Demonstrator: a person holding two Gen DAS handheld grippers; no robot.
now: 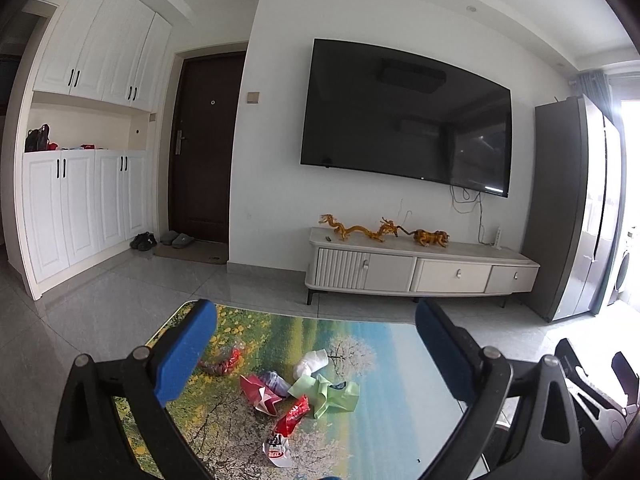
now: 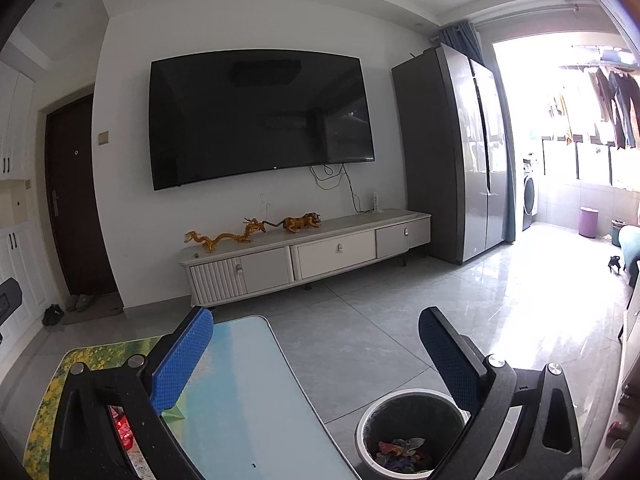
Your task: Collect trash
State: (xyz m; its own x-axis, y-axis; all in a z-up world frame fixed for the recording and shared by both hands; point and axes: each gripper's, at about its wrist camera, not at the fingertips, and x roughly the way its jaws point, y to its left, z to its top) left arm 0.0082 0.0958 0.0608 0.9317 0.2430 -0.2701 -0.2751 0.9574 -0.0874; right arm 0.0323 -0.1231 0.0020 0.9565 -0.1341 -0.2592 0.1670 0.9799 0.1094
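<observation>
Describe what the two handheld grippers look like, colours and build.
Both look alike. The left gripper has black plastic linkage arms with round silver pivot bolts, and two flat fingers faced with blue textured pads. The right gripper matches: black frame, silver bolts, blue dimpled pads on its fingers. No cables, sleeves or hands are visible.

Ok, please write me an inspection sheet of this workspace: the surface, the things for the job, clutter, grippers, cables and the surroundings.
Surface: low table with a printed landscape top, on a grey tiled floor.
Job's things: crumpled wrappers on the table, among them a green paper, a red wrapper and a white wad; trash bin on the floor beside the table, already holding some scraps.
Clutter: nothing seen beyond the trash.
Grippers: left gripper open, empty, above the pile; right gripper open, empty, above the bin.
Cables: loose wires hanging under the TV.
Surroundings: TV cabinet with golden figurines, fridge, dark door.
</observation>
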